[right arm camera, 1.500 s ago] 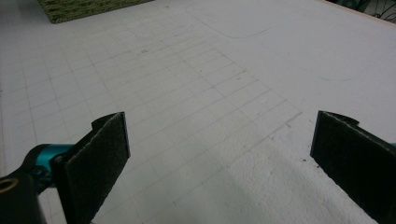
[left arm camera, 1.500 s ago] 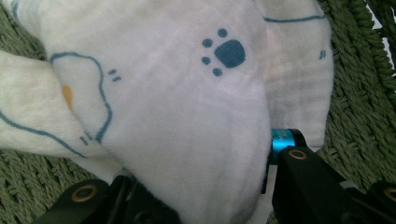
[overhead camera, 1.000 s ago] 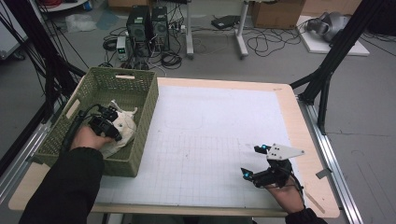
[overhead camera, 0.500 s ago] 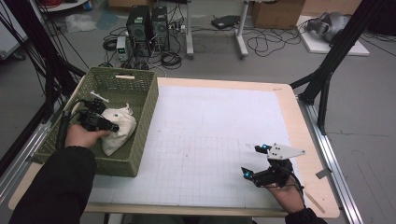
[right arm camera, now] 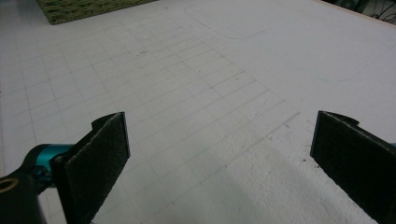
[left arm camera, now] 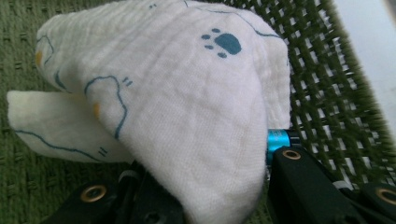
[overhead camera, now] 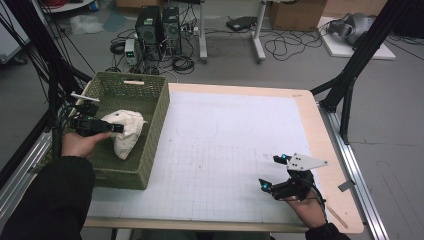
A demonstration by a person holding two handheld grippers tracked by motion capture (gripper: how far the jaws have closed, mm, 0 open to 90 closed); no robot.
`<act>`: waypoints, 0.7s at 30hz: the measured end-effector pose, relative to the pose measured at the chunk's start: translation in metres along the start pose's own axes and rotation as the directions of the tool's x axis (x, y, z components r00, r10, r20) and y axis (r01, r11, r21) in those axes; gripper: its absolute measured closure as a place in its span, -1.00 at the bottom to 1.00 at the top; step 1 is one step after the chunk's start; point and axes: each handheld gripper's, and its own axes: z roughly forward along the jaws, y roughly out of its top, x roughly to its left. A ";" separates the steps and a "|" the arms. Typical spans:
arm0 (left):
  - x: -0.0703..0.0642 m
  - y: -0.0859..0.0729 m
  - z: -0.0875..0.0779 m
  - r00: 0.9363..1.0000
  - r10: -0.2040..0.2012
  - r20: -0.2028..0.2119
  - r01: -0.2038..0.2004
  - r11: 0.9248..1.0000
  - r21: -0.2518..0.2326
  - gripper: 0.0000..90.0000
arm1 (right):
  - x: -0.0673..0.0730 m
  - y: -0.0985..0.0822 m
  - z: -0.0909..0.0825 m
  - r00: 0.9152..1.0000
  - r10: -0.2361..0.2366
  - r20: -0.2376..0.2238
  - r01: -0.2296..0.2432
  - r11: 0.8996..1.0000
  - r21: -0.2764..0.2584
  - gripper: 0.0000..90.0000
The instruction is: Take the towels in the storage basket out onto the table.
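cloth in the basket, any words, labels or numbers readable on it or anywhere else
No readable text anywhere.
cloth: only a printed teal paw mark and outline drawings, no letters.
basket: no label.
table mat: plain grid lines, no numbers.
Boxes on the floor behind are too small to read.

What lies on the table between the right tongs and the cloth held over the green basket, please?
Nothing but bare white gridded mat between the right tongs and the basket wall; the high view shows it. The cloth sits inside.
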 end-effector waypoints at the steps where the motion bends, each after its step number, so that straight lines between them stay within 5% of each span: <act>1: 0.001 0.000 -0.002 1.000 -0.011 0.018 0.011 1.000 -0.014 0.70 | 0.000 0.000 0.000 1.000 -0.003 0.000 0.003 1.000 -0.004 -0.92; 6: 0.007 -0.001 -0.009 0.991 -0.055 0.121 0.065 0.995 -0.076 0.70 | -0.001 0.000 0.000 1.000 0.001 0.001 -0.001 1.000 -0.005 -0.92; 11: 0.007 0.000 -0.012 0.975 -0.077 0.210 0.098 0.991 -0.094 0.70 | -0.001 0.000 -0.001 1.000 0.000 0.003 0.000 1.000 -0.007 -0.92; 21: 0.004 0.005 -0.020 0.931 -0.096 0.352 0.162 0.973 -0.163 0.71 | -0.002 0.001 -0.001 1.000 0.001 0.005 0.000 1.000 -0.013 -0.92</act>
